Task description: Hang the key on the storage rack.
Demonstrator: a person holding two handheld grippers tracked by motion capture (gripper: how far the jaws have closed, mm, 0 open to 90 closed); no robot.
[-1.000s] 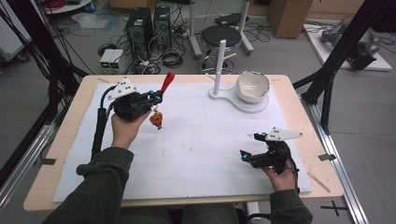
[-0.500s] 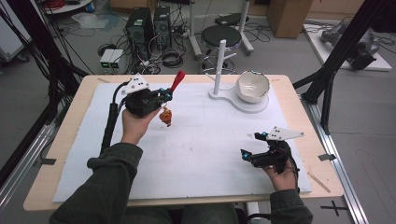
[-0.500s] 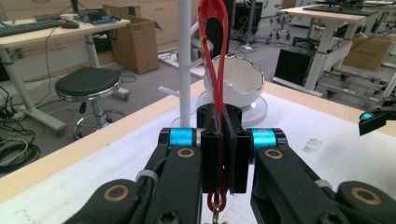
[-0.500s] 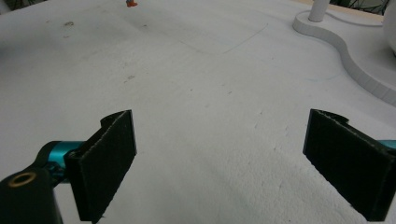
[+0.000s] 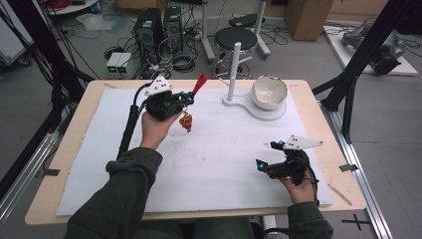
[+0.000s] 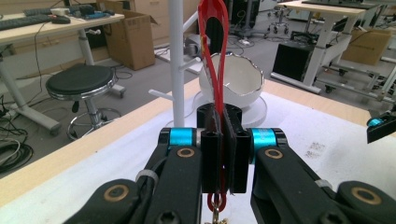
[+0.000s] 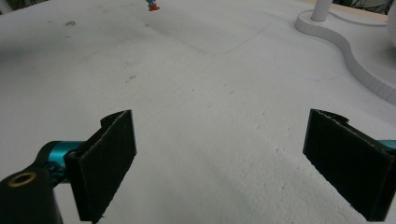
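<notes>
1 red strap (image 6: pixel 212 70) with 1 orange charm (image 5: pixel 186 121) clenched in left tool (image 5: pixel 185 99); right tool (image 5: pixel 266 157) released; 1 stand (image 5: pixel 233 67), 1 bowl (image 5: pixel 269 92).

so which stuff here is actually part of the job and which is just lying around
Part of the job:
- red loop, clamped in the left gripper
- small orange charm hanging under it
- white peg stand, which that gripper faces

Just about:
- white cracked-egg bowl on the stand's base
- right gripper, open, resting on the white mat
- black stool and computer towers on the floor
</notes>
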